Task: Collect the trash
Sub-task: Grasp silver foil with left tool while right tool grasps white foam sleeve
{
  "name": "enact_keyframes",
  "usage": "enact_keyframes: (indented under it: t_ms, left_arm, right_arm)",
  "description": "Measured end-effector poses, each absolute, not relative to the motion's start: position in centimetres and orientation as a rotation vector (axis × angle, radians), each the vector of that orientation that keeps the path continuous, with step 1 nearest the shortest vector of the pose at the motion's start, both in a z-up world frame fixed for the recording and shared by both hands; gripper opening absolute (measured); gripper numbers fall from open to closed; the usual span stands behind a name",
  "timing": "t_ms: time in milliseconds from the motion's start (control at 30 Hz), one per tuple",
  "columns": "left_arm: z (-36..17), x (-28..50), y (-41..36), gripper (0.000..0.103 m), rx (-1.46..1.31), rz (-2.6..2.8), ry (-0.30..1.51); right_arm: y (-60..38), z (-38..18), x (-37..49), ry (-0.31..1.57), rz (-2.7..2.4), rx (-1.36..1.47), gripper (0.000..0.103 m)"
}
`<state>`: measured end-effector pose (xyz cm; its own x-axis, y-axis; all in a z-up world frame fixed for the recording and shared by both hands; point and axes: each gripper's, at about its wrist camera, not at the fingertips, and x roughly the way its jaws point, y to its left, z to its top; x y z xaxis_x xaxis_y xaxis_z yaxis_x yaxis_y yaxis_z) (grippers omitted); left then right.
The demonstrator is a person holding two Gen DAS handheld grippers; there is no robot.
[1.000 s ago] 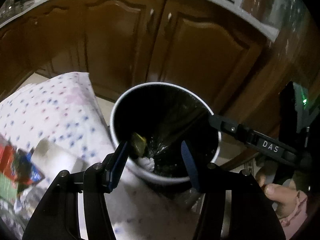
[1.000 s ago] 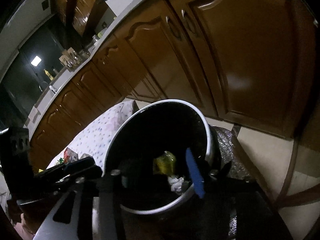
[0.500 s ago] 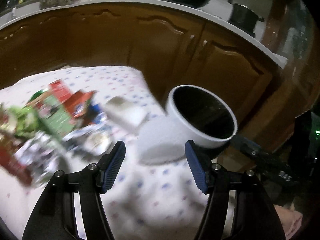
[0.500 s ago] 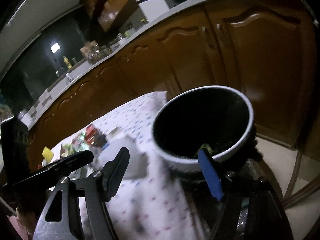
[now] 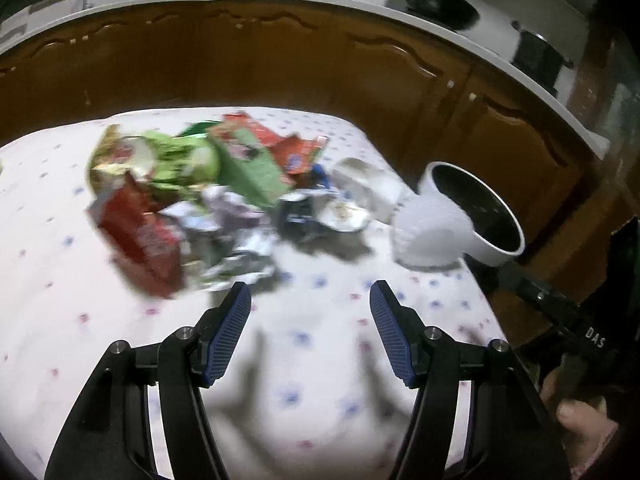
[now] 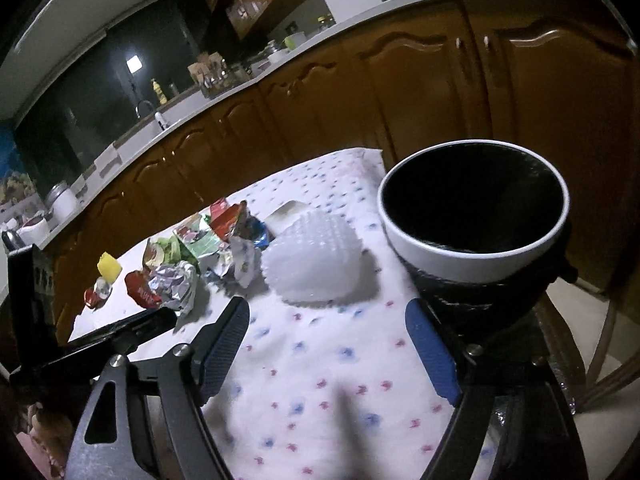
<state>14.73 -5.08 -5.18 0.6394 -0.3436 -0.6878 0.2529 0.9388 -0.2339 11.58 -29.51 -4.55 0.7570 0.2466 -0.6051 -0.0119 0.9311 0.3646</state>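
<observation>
A heap of trash lies on the dotted white tablecloth: green wrappers, a red wrapper and crumpled foil. My left gripper hangs open just short of the heap, with nothing between its fingers. A knobbly white plastic piece rests beside the white bin, whose inside is black. My right gripper hovers over the cloth in front of that piece. Its jaws are opening and nothing is between them. The bin stands at the table's right end.
Brown kitchen cabinets run behind the table under a pale counter with a pan. A yellow item and a small red scrap lie at the far left. A person's hand shows at the lower right.
Both views have swung from the inside of the bin leftward onto the table, so the trash heap came into sight. The right jaws have spread wider.
</observation>
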Motion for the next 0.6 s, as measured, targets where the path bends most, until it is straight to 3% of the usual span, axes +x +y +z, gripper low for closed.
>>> enact_keyframes:
  t_ms: [600]
  left_arm:
    - [-6.8,20.7,-4.2,0.063,-0.026,-0.222,0.861]
  right_arm:
    - [-27.4,-6.0,17.6,0.748,0.100,0.198,0.079]
